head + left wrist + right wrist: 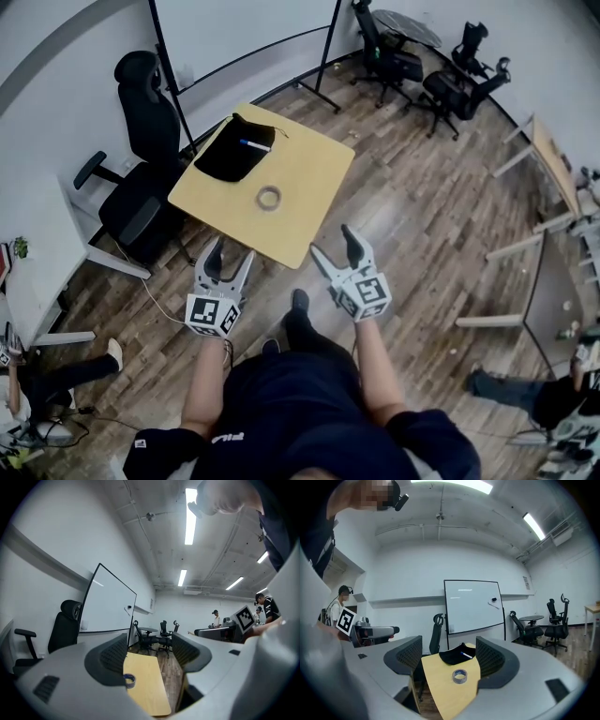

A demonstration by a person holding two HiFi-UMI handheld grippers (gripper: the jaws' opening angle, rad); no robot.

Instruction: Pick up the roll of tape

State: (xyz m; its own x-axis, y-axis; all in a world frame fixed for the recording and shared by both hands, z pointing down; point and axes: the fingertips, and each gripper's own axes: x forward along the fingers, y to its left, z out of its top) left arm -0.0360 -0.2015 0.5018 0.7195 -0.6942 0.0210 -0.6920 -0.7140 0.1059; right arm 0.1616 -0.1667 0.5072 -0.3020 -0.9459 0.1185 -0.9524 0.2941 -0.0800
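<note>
The person stands by the near corner of a small yellow table (314, 169). Both bare forearms reach forward from the body, side by side, each hand gripping a tool. The left gripper (233, 257) points toward 12 o'clock and hangs over the floor, just short of the table edge. Its two jaws are spread wide with only air between them. The right gripper (330, 246) leans a little toward 11 o'clock, also short of the table, and its jaws are spread wide too, pinching nothing.

The roll of tape (269, 198) lies flat on the table, near the middle, at about 12 o'clock from the grippers and apart from both. The right gripper view shows the roll (460, 676) between its open jaws, but farther off. A black cloth (232, 152) lies at 10 o'clock from the roll, with a pen (253, 145) on it.
</note>
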